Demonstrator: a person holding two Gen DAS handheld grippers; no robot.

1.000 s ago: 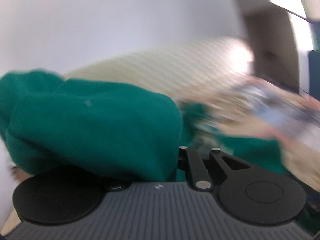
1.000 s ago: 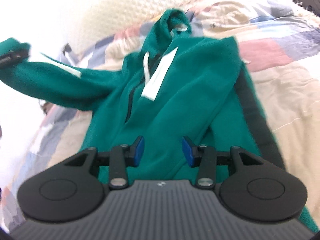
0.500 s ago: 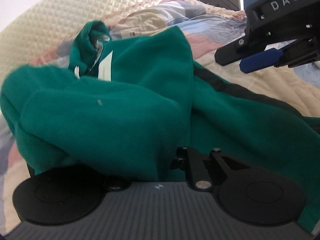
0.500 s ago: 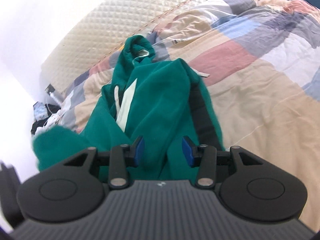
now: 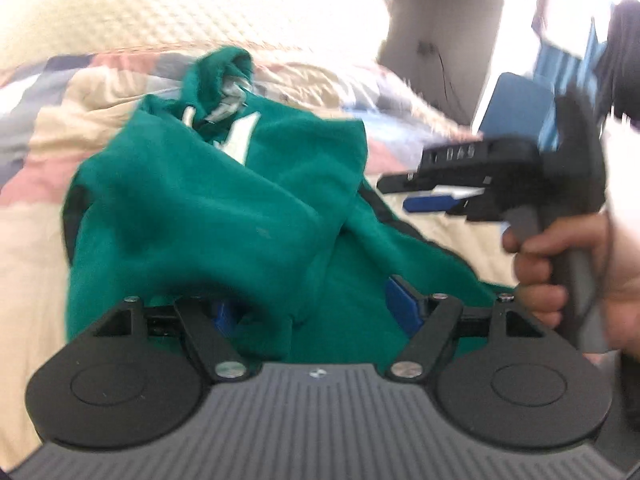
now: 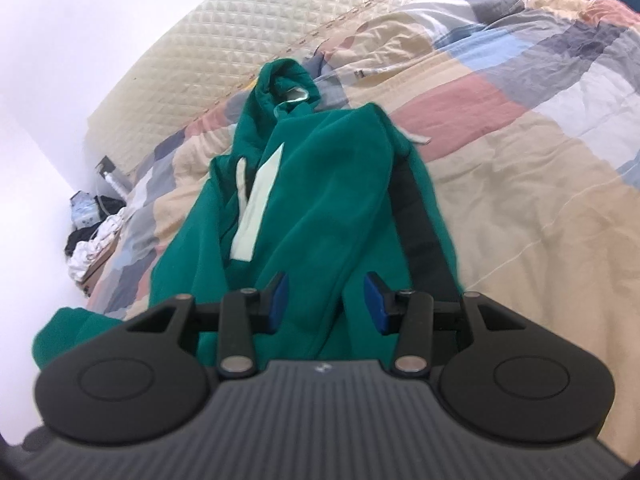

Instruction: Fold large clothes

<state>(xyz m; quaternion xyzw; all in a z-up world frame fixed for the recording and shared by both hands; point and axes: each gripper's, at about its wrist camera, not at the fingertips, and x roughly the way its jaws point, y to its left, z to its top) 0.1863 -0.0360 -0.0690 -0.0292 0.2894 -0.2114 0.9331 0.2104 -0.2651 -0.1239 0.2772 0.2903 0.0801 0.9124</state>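
Note:
A green hoodie (image 6: 320, 184) with a white chest stripe, white drawstring and black side panel lies lengthwise on the bed, hood at the far end. Its left sleeve is folded across the body (image 5: 208, 216). My left gripper (image 5: 316, 304) is open just above the sleeve cloth, which lies loose between the blue pads. My right gripper (image 6: 326, 300) is open and empty over the hoodie's lower part. It also shows in the left wrist view (image 5: 436, 200), held by a hand at the right.
A patchwork quilt (image 6: 520, 120) in beige, pink, blue and grey covers the bed. A quilted cream headboard (image 6: 248, 32) stands behind the hood. Clutter sits on a low stand (image 6: 92, 240) at the bed's far left side.
My left gripper has carried the sleeve across the hoodie's body, then opened and let it go. My right gripper stayed open and shifted slightly over the lower hoodie.

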